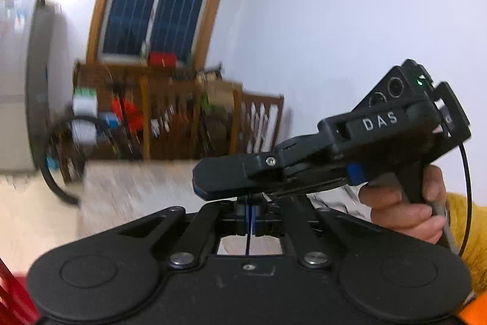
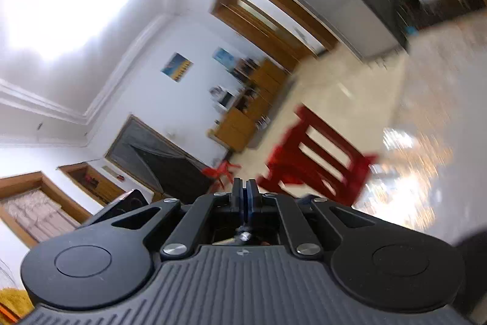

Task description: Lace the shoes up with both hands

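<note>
matt black plastic left gripper (image 1: 250,221), ribbed grey right gripper (image 2: 243,197), glossy red wooden chair (image 2: 316,160), shiny floor (image 2: 426,118)

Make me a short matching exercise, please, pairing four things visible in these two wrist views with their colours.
Things:
1. stool
2. window frame
3. sleeve
4. refrigerator

Colours:
A. silver-grey
B. mustard yellow
C. red
D. light brown wood

Pairs: 1-C, 2-D, 3-B, 4-A
</note>
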Available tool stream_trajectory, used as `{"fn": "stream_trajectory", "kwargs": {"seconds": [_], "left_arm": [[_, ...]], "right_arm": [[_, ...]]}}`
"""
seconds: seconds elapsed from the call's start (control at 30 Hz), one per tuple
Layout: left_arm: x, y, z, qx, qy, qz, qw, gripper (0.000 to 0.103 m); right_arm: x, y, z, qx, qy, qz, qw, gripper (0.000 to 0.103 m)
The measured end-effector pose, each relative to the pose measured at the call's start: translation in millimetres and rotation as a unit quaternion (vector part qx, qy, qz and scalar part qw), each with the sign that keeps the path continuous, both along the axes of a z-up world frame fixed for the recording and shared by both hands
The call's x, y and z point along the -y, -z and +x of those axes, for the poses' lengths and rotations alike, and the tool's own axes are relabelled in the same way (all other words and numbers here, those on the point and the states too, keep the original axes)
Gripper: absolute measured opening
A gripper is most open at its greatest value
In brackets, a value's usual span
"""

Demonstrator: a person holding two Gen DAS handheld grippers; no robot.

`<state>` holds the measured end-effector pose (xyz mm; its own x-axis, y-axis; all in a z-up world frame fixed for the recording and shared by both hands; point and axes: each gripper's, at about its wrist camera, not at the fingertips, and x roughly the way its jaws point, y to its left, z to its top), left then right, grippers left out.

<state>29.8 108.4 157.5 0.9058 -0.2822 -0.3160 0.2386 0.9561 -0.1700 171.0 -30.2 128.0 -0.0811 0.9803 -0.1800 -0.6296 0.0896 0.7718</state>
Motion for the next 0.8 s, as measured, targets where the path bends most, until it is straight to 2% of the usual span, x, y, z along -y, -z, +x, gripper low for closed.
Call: {"fn": "stream_trajectory", "kwargs": {"seconds": [0.2, 0.37, 0.5, 0.63, 0.7, 0.77, 0.8], "left_arm": [[-6.9, -70.9, -24.8, 0.066, -0.041, 0.042, 0.9961, 0.001], [-3.4, -93.5, -38.0, 0.08, -0.072, 0.081, 0.9909, 0.002], [-5.5, -84.8, -44.3, 0.07, -0.081, 0.081, 0.991, 0.002], [-17.1, -58.3, -54.5, 0.035, -0.101, 0.059, 0.9925, 0.002], [-29.6, -40.7, -68.1, 0.011, -0.125, 0.035, 0.9915, 0.002], [-42.9, -20.0, -84.9, -0.017, -0.163, 0.015, 0.9863, 0.002], [-49.3, -9.3, -93.3, -0.033, -0.182, 0.006, 0.9828, 0.002]], "right_arm": [[-26.4, -72.7, -15.3, 0.105, -0.02, 0.062, 0.992, 0.003], [-55.8, -106.7, -27.3, 0.165, -0.032, 0.064, 0.984, 0.004], [-63.5, -108.4, -32.5, 0.187, -0.043, 0.055, 0.98, 0.003], [-64.2, -86.5, -40.8, 0.197, -0.044, 0.027, 0.979, 0.006], [-57.9, -71.2, -42.3, 0.198, -0.034, 0.012, 0.98, 0.015], [-46.9, -51.3, -47.0, 0.21, -0.015, -0.013, 0.978, 0.037], [-40.4, -36.9, -50.5, 0.22, -0.003, -0.035, 0.975, 0.04]]}}
